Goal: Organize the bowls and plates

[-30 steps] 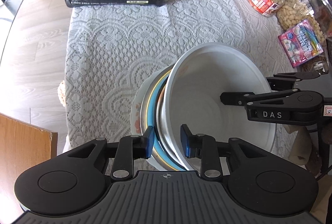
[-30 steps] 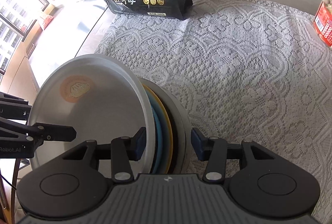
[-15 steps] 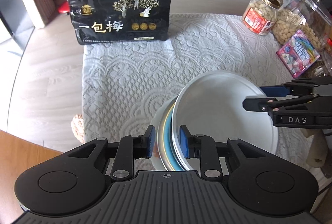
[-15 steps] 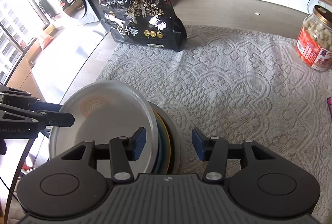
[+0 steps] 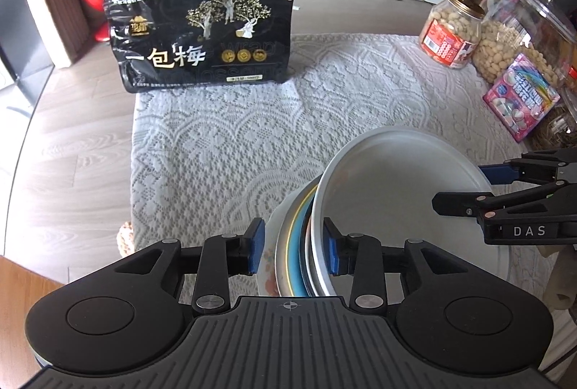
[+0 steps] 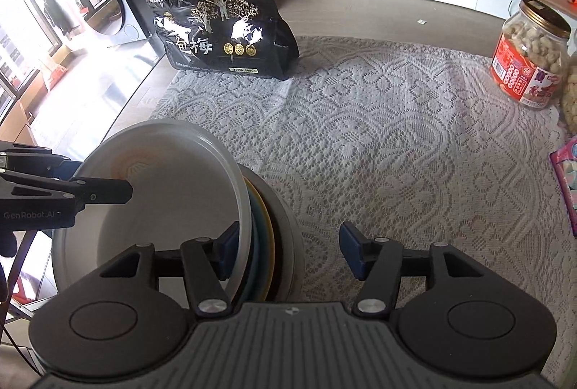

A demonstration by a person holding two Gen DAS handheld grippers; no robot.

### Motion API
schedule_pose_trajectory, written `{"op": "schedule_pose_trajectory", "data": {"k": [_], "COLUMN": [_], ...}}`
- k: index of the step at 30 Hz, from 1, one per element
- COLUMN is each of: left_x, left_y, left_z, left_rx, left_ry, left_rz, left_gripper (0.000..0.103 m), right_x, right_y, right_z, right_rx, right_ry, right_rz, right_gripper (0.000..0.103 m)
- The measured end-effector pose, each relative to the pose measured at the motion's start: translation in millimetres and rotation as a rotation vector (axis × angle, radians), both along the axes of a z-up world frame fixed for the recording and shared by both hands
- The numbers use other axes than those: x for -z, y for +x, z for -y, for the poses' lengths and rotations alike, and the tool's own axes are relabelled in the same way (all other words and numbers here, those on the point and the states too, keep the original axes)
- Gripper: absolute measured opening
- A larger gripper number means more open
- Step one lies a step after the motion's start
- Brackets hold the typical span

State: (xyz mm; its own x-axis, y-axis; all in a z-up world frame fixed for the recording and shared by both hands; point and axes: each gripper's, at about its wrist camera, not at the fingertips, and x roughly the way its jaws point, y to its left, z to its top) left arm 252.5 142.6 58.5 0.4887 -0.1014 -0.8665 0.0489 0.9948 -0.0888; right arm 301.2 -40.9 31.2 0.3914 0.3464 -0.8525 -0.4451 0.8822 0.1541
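Both grippers point steeply down at one nested stack of dishes [image 5: 299, 244] standing on edge on the lace tablecloth [image 5: 252, 144]; the left gripper [image 5: 294, 251] straddles the stack's rims, its jaws opening, the left pad clear of the outermost floral plate [image 5: 266, 266] and the right pad close against the white bowl [image 5: 396, 194] (contact there cannot be told). The right gripper [image 6: 288, 253] straddles the same rims from the opposite side, jaws opening, its right pad well apart from the dishes. Beyond the fingertips stands a black snack bag [image 5: 205, 35]; farther right, a jar [image 5: 452, 28] holds pale nuts.
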Motion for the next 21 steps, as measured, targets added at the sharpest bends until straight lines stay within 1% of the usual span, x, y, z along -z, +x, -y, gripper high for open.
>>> {"op": "schedule_pose_trajectory", "data": {"k": [2,5,7,10,13,14,17,18,21], "left_x": [-0.9,-11.5,-23.5,-41.1,-49.8,-49.9,-41.5,-35.1,-16.7], "left_y": [-2.1,-14.8,-30.1,-63.8,-105.9,-120.8,-167.7,-185.8,-228.1], "left_z": [-1.0,-1.2,1.8,6.8,15.8,19.3,35.1,44.0,69.4], "left_rx": [-0.008,-0.028,-0.041,-0.065,-0.113,-0.124,-0.149,-0.147,-0.16], "left_ry": [-0.011,-0.029,-0.026,-0.021,-0.023,-0.036,-0.064,-0.066,-0.083], "left_rz": [0.012,0.073,0.143,0.28,0.391,0.416,0.489,0.508,0.527], "left_gripper": [0.037,0.035,0.035,0.035,0.035,0.035,0.035,0.035,0.035], "right_x": [0.9,-6.2,-16.2,-35.2,-50.3,-52.9,-51.8,-48.8,-35.0], "right_y": [-6.9,-22.3,-33.4,-56.7,-89.6,-102.0,-142.8,-155.8,-196.8], "right_z": [-1.6,-0.9,2.0,9.0,20.1,25.5,42.7,47.1,56.1], "right_rx": [-0.007,-0.022,-0.015,0.016,0.076,0.093,0.119,0.123,0.125], "right_ry": [0.003,0.047,0.091,0.15,0.189,0.208,0.258,0.26,0.226], "right_rz": [0.033,0.093,0.149,0.261,0.355,0.37,0.384,0.389,0.401], "right_gripper": [0.056,0.056,0.057,0.057,0.062,0.065,0.068,0.068,0.068]}}
